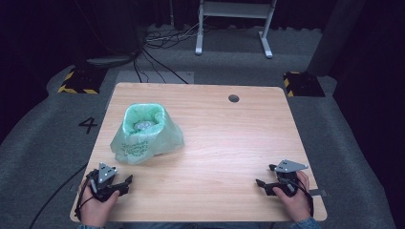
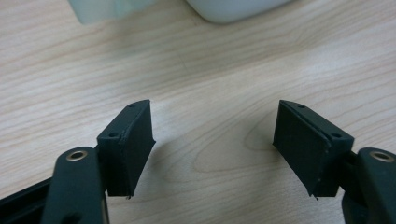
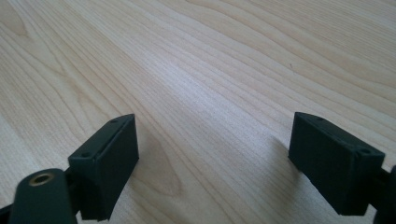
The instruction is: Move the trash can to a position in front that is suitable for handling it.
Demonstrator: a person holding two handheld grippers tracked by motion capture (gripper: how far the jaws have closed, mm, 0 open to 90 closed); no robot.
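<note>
High view: my left gripper (image 1: 125,183) sits lower left on the table (image 1: 224,143), my right gripper (image 1: 265,177) lower right — the small bin with its green bag (image 1: 145,133) is left of centre. Left gripper view: jaws wide apart, nothing between them, bin's white base (image 2: 233,9) at the top edge. Right gripper view: jaws apart too — just bare wood.

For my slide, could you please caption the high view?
Open left gripper and right gripper rest near a green-bagged bin on a wooden table.
</note>
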